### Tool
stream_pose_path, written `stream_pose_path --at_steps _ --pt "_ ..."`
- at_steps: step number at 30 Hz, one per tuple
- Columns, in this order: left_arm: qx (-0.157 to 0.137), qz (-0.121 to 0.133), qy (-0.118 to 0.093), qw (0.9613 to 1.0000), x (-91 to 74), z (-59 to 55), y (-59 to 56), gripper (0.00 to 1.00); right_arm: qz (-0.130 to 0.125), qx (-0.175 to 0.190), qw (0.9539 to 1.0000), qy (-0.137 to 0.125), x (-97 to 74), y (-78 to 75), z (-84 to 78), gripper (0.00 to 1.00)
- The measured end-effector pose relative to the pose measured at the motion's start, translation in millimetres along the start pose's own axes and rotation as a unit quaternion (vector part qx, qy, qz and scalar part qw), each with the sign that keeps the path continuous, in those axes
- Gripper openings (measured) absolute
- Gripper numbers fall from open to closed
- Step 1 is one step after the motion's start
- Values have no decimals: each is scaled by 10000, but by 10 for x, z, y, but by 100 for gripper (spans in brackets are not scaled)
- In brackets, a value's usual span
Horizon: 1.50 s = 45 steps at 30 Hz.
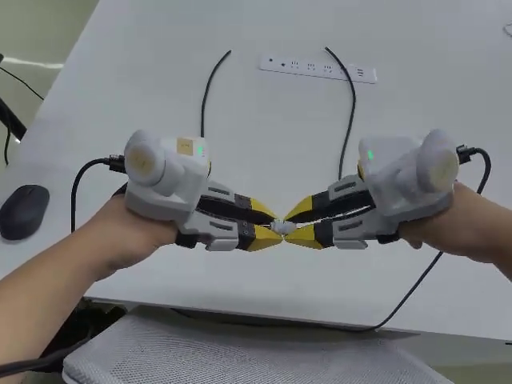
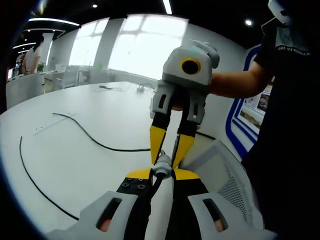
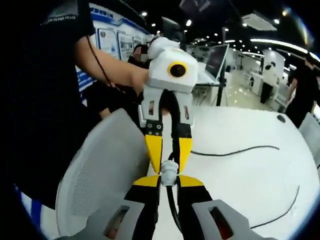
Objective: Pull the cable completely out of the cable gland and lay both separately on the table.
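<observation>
Just above the worktop's [image 1: 240, 120] near edge, the two grippers met tip to tip. The left gripper [image 1: 270, 233] was closed on the small white cable gland [image 1: 282, 229]. The right gripper [image 1: 294, 226] was pinched on the black cable [image 3: 173, 202], which ran back between its jaws. A power strip [image 1: 317, 69] lay near the far edge.

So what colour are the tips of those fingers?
Yellow fingers, clearest in the head view.
</observation>
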State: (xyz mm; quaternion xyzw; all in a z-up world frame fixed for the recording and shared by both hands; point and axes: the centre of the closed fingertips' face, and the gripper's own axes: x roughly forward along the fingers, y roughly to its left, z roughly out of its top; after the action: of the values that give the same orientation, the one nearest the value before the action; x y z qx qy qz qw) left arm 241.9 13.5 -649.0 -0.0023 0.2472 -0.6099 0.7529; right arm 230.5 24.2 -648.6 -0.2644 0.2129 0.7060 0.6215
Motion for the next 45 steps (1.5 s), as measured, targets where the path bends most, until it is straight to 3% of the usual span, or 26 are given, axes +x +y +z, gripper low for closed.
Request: stream_pose_path --at_steps 4,7,10,14,21,29,32,36,38,45 --pt "-144 -18 -72 9999 1 20 -15 15 -422 -618 9971 160 -13 -16 -10 7" --pt "-328 -18 -161 9993 -14 57 -3 15 -856 -1218 9885 259 -38 -39 9 7" --pt "-410 0 -158 9990 -14 64 -4 15 -1140 -1454 9822 345 -31 -39 6 7" --pt "-384 5 -58 9992 8 24 -37 15 -1236 -1611 9783 418 7 9 -35 8" --pt "-263 56 41 9996 35 -34 -70 15 -1199 -1334 9827 454 19 26 -75 8" --pt "-100 136 -29 9999 -17 39 -52 15 -1275 -745 9887 269 -34 -11 -29 11" --pt "105 203 -57 9997 -32 71 -28 15 -1347 -448 9898 131 -76 -19 0 14" --pt "299 263 -127 9991 -50 131 -4 15 -1630 -126 9864 151 -169 -74 -46 15" --pt "468 267 -128 9985 -53 159 -3 15 -1860 5 9822 275 -222 -118 -106 12" --pt "783 294 -44 9965 -42 210 -8 15 -2445 408 9684 258 -239 -204 -133 11"
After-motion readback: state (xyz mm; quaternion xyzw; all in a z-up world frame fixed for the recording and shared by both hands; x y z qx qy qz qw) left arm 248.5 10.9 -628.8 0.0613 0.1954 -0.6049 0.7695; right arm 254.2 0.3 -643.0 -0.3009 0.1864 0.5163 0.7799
